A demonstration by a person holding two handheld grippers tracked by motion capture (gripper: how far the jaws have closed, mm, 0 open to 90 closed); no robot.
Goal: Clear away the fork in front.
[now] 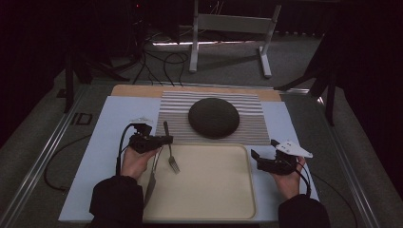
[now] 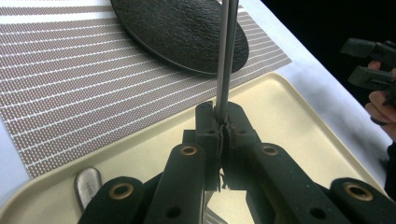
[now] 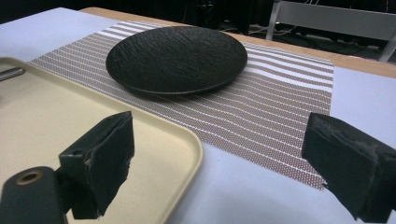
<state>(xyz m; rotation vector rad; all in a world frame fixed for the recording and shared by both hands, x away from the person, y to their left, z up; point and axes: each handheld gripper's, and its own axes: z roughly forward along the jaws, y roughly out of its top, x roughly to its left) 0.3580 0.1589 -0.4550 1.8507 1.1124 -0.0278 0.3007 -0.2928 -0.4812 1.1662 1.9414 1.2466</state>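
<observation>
The person is wearing dark long sleeves and carrying two black grippers, the left gripper showing brass-ringed pivots and a black cable, the right gripper wearing a pale three-cornered plate and worn, frayed black pads.

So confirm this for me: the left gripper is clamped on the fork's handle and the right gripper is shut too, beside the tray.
Not quite. The right gripper is open, its jaws standing wide apart in the right gripper view. The left gripper is indeed clamped on the fork, and the right one sits beside the tray.
</observation>
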